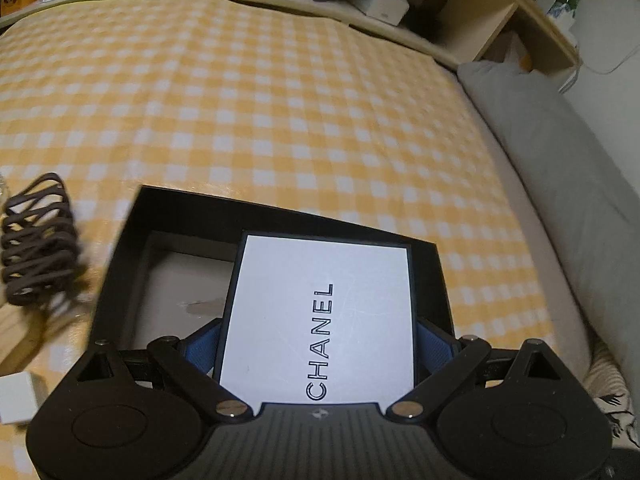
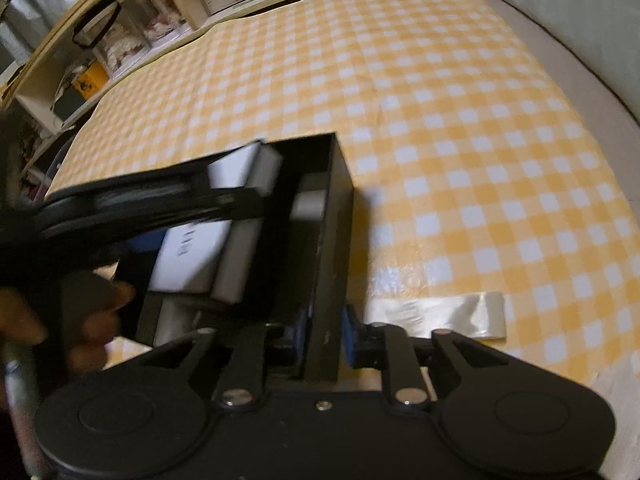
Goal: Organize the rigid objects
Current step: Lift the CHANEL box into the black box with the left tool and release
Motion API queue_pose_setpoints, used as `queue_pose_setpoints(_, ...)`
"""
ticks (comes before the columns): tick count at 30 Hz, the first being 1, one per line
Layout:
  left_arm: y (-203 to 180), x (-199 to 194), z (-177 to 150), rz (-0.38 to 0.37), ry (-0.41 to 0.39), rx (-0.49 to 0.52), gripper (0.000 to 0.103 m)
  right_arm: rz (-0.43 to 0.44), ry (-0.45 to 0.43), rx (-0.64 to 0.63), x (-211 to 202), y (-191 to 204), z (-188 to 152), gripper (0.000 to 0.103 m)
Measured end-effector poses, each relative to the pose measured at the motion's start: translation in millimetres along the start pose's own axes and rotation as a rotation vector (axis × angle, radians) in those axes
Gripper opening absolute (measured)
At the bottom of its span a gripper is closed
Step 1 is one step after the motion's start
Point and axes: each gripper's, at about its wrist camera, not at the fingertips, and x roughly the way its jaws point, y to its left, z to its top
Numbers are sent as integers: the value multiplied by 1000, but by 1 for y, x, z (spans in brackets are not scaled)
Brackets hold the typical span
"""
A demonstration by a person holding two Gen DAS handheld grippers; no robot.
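Left tongs (image 1: 318, 332) grip white rectangular Chanel box (image 1: 316, 312), long axis forward, over open black cardboard box (image 1: 132, 216); right tongs (image 2: 324, 330) pinch its wall.

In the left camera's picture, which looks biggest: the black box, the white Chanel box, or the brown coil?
1. Black box
2. White Chanel box, partly hidden behind the hand-held gripper
3. Brown coil, cut off at the edge

The white box sits nearer the camera, so true sizes stay unsure.

One black tray (image 1: 132, 216), one white box (image 1: 316, 312), one coiled cable (image 1: 38, 240), one small white cube (image 1: 16, 396), one tape strip (image 2: 440, 314), two grippers (image 1: 318, 338) (image 2: 324, 330).
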Motion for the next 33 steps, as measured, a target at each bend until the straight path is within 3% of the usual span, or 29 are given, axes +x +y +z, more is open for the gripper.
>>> queue_pose_setpoints(5, -5, 18, 7, 9, -34, -44, 96, -37, -28, -73, 1, 13, -2, 8)
queue_pose_setpoints(9, -4, 16, 7, -36, -73, -106, 100, -45, -37, -85, 1, 13, -1, 9)
queue_pose_setpoints(13, 1, 14, 10, -93, -21, -123, 103, -39, -35, -77, 2, 10, 2, 9)
queue_pose_setpoints(17, 5, 1, 6, -95, 6, -59, 88, -33, -34, -69, 1, 8, 3, 9)
queue_pose_setpoints(21, 17, -4, -1, -73, 47, -99, 73, -38, -37, -74, 1, 10, 3, 9)
queue_pose_setpoints(33, 14, -4, -7, -104, 11, -106, 78, -47, -43, -115, 2, 12, 4, 9)
